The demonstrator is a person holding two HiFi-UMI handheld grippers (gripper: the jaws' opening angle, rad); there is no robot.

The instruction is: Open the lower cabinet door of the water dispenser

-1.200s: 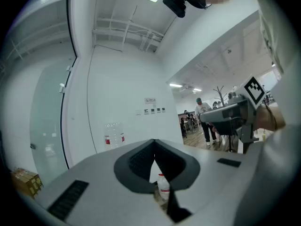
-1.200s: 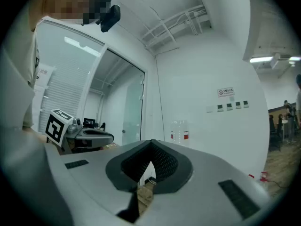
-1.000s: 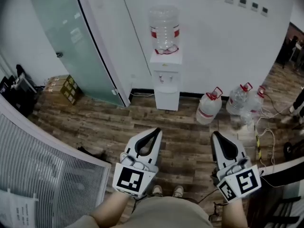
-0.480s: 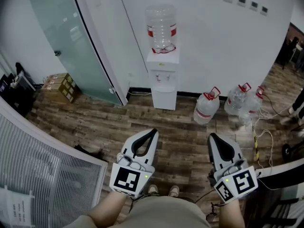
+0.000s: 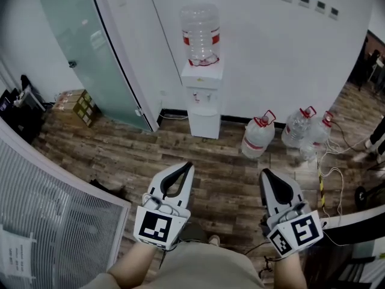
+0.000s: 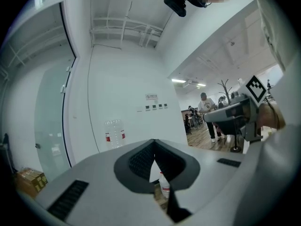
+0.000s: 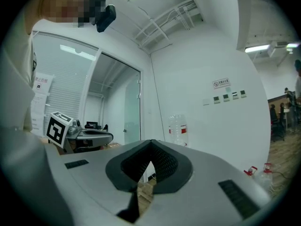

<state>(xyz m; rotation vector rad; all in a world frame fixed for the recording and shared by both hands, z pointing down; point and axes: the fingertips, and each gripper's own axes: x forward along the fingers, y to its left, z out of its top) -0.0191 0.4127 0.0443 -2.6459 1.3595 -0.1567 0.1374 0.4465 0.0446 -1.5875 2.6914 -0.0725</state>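
the left tongs [image 5: 188,165] are closed, tips together with nothing between them, and the right tongs [image 5: 264,173] are closed and empty too. both are held level, side by side and apart, low over the wooden floor [image 5: 138,155], pointing toward 12 o'clock. the water dispenser [image 5: 201,98] stands well away from them at 12 o'clock, upright against the white wall [image 5: 271,59], with a clear bottle [image 5: 200,34] upside down on top. its lower cabinet door [image 5: 204,125] looks shut and neither pair of tongs touches it. at about 1 o'clock from the right tongs, three water jugs [image 5: 257,138] with red caps stand on the floor beside the wall, with loose cables [image 5: 328,176] just past them at 2 o'clock. a frosted glass door [image 5: 90,47] rises at 11 o'clock of the left tongs, and a cardboard box [image 5: 75,104] sits at its foot at 10 o'clock.
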